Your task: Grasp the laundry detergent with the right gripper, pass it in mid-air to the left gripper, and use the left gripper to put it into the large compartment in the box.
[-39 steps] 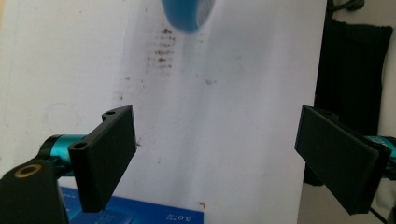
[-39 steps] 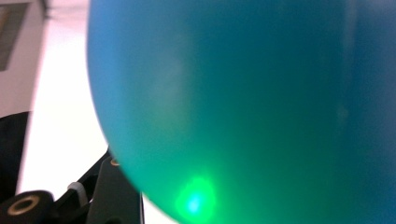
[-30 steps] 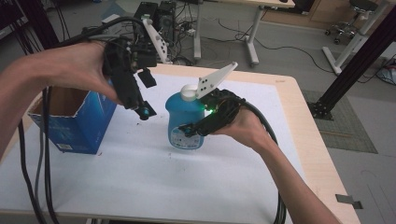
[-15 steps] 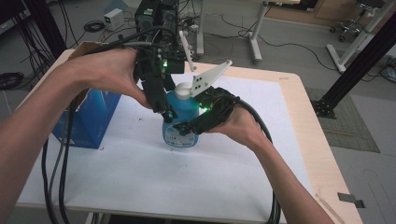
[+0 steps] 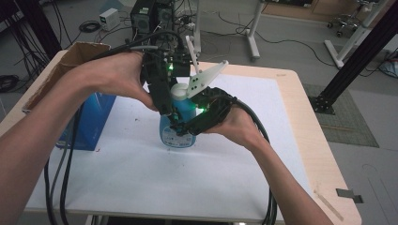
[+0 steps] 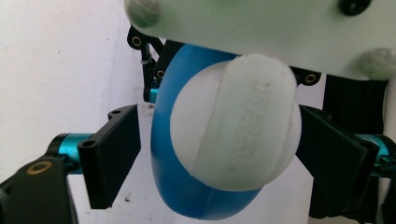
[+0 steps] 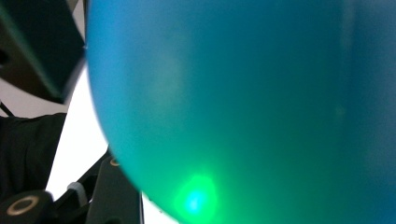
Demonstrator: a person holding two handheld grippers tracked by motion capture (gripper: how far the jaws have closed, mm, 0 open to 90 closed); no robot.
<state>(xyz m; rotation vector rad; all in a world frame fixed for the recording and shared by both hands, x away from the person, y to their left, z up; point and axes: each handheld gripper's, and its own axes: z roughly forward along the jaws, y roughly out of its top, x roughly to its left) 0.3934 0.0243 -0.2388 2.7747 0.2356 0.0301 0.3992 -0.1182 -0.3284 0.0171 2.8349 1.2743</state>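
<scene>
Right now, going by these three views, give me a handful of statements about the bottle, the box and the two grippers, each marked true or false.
1. The blue bottle stands upright on the white table. True.
2. The bottle's cap is red. False: it is white.
3. The left gripper has a jaw on each side of the cap. True; the left jaw shows a gap, so it is not clamped.
4. The cardboard box sits at the table's right edge. False: it is at the left edge.
5. The right gripper is far from the bottle. False: it is against the bottle's body.
</scene>
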